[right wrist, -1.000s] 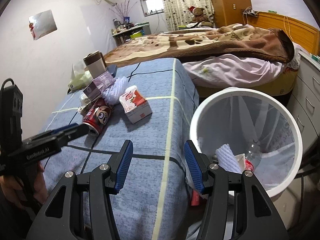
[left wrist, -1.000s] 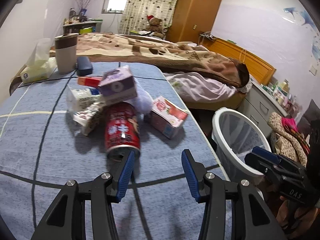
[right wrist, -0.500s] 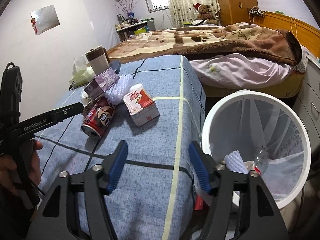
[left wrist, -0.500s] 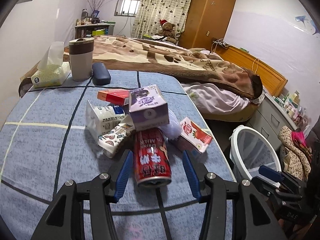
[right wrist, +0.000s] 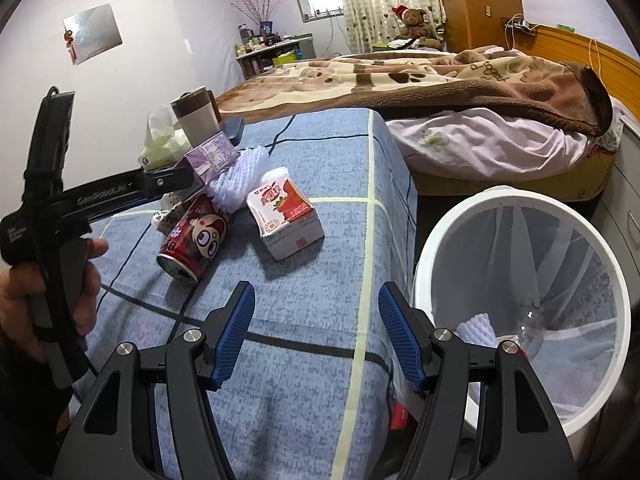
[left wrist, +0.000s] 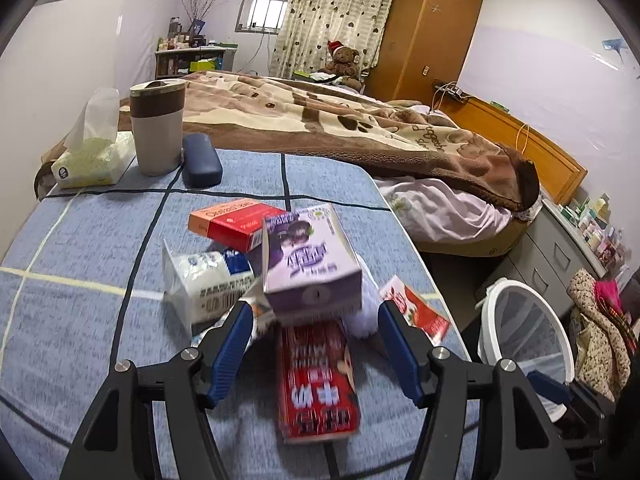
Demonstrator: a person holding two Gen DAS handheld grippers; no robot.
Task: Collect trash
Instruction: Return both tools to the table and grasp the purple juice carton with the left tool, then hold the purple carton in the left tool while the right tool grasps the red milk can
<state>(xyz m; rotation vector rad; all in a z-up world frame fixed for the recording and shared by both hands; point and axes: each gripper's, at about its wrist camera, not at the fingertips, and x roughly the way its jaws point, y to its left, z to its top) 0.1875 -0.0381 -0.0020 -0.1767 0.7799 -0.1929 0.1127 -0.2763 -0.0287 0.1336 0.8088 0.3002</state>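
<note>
A pile of trash lies on the blue checked cloth [left wrist: 80, 248]. In it are a red can [left wrist: 316, 380] on its side, a purple carton [left wrist: 308, 264], a white and blue pack [left wrist: 208, 276] and an orange-red box [left wrist: 236, 224]. A strawberry milk carton [right wrist: 284, 212] and a white foam net [right wrist: 240, 180] lie there too. My left gripper [left wrist: 316, 320] straddles the can's far end; its jaws are opening and the pads stand clear of the can. My right gripper [right wrist: 316, 300] is open and empty over the cloth, beside the white bin [right wrist: 448, 220], which holds some trash.
A tumbler [left wrist: 158, 128], a tissue pack [left wrist: 92, 156] and a dark case [left wrist: 200, 160] stand at the cloth's far left. Behind is a bed with a brown blanket [left wrist: 360, 128]. Grey drawers [left wrist: 560, 248] and a heap of clothes [left wrist: 600, 320] flank the bin.
My left gripper has swung onto the pile and moved in, so the red can now lies between its wider jaws. My right gripper's jaws have widened; it has barely moved.
</note>
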